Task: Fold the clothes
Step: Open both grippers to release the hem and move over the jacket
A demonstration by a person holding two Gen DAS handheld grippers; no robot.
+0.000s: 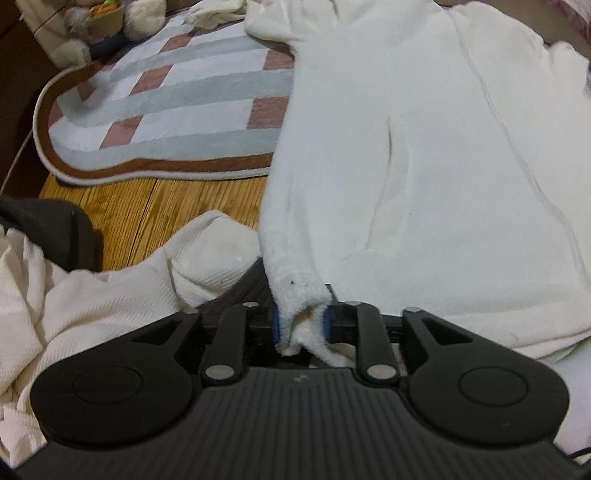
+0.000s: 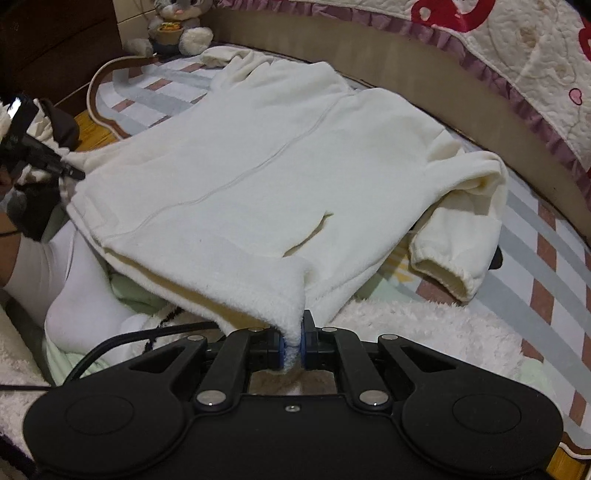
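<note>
left gripper (image 1: pixel 301 325) jaws pinch hem corner of white fleece jacket (image 1: pixel 424 147), right gripper (image 2: pixel 293 345) jaws clamp the other corner; jacket spreads ahead over striped rug (image 1: pixel 166 110).

I look for writing in both views and I find nothing that I can read. The plush toy (image 2: pixel 177 22) at the far end of the rug holds a small round thing with some coloured print on it, but it is too small and blurred for me to tell any letters. The quilt (image 2: pixel 535 55) on the bed carries only red shapes, no words. On my gripper bodies I see no label and no number.
</note>
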